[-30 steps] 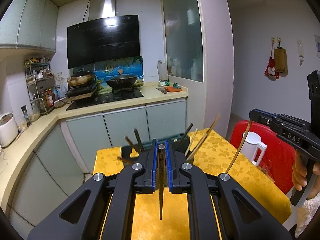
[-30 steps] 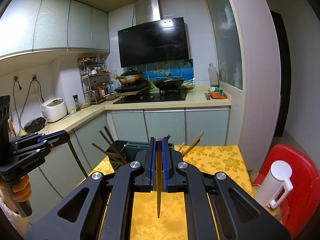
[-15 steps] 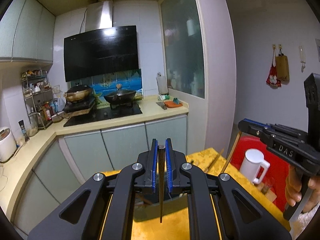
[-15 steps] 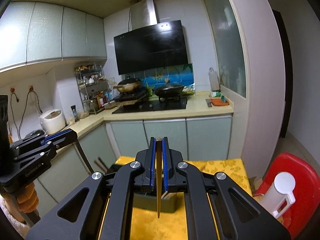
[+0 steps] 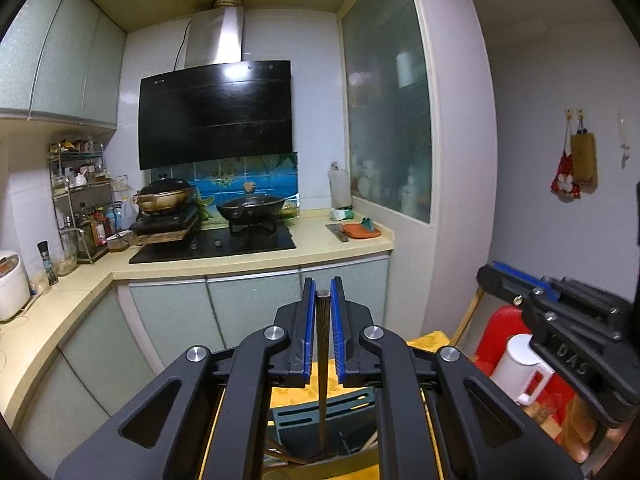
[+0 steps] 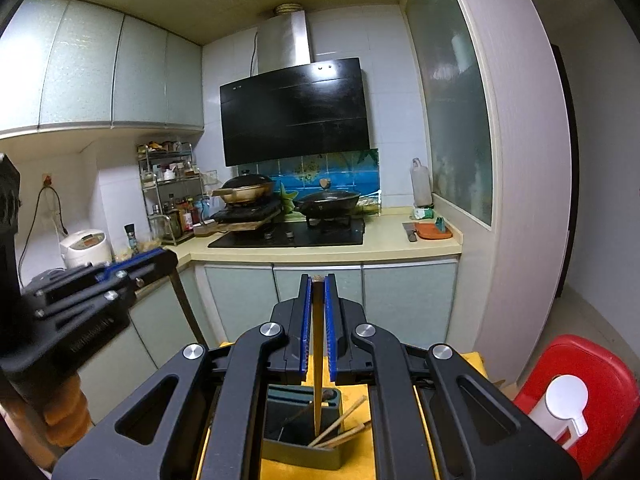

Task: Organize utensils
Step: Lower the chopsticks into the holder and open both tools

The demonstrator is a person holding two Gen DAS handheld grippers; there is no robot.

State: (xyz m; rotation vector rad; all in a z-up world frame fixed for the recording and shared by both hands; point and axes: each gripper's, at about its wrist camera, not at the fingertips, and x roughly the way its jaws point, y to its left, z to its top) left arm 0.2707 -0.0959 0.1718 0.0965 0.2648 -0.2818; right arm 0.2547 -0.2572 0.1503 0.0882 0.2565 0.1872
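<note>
In the left wrist view, we see the left gripper (image 5: pixel 322 334) at lower centre with its blue-lined fingers (image 5: pixel 307 332) drawn nearly together and clamped on a dark chopstick (image 5: pixel 322 360). The stick stands upright between the pads, its top level with the fingertips, its lower end reaching down over the dark utensil holder (image 5: pixel 320 420) at the bottom centre of the frame. Whether the tip touches the holder we cannot tell. The holder sits on a yellow tablecloth (image 5: pixel 430 338).

In the right wrist view, the right gripper (image 6: pixel 318 328) occupies lower centre, its fingers (image 6: pixel 305 328) likewise close together and clamped on a pale bamboo chopstick (image 6: pixel 318 360). This stick hangs vertically, and its tip lies inside the mouth of the utensil holder (image 6: pixel 300 448) at the bottom centre. Further chopsticks (image 6: pixel 340 424) lean in the holder to the right of that tip, and a dark one leans to its left.

Outward from the fingers, each view shows the other gripper at its edge: the right one at the right edge of the left view, the left one at the left edge of the right view. A red chair (image 6: pixel 592 376) with a white jug (image 6: pixel 560 408) on it stands at lower right. A stove with a wok (image 6: pixel 328 200) occupies the counter at mid-frame.
</note>
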